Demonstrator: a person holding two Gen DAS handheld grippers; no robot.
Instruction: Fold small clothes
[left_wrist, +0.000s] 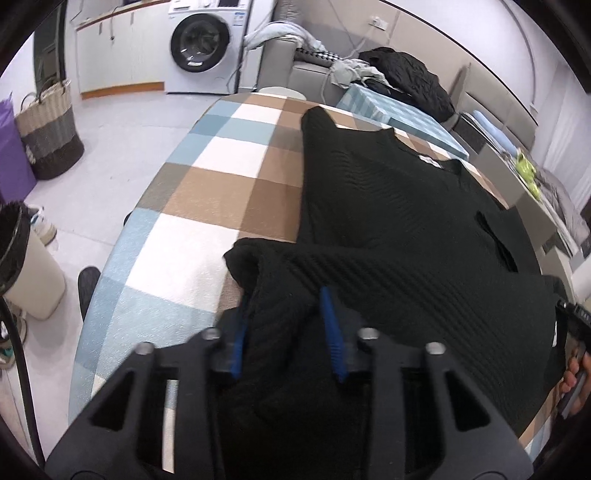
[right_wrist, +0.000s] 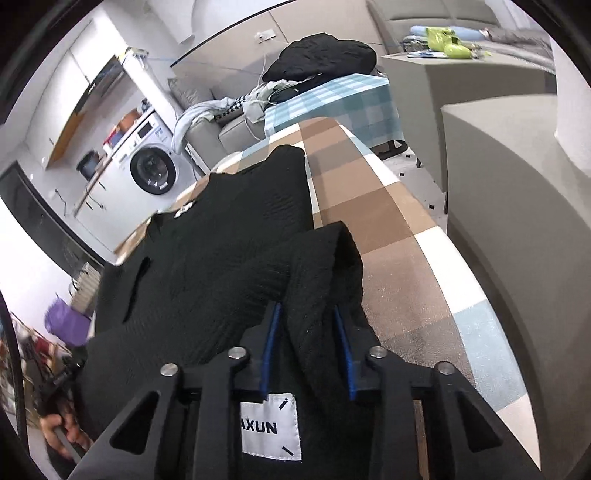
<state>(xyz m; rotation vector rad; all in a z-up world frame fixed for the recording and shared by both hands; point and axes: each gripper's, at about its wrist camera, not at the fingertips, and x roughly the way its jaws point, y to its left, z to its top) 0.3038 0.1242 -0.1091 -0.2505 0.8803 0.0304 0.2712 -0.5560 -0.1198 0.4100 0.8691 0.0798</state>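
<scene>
The left gripper (left_wrist: 286, 325) has its blue-padded jaws clamped on a bunched fold of the black ribbed knit sweater (left_wrist: 406, 206), and the right gripper (right_wrist: 306, 347) likewise pinches a raised fold of it, just above a white label (right_wrist: 270, 428) reading AXUN. The sweater lies spread on a table under a brown, white and blue checked tablecloth (left_wrist: 192, 192). Beyond stand a washing machine (left_wrist: 201, 44) and a woven basket (left_wrist: 48, 129)

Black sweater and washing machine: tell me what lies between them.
In the left wrist view, bare checked tablecloth runs from the black sweater to the table's far edge, then open pale floor up to the washing machine.
</scene>
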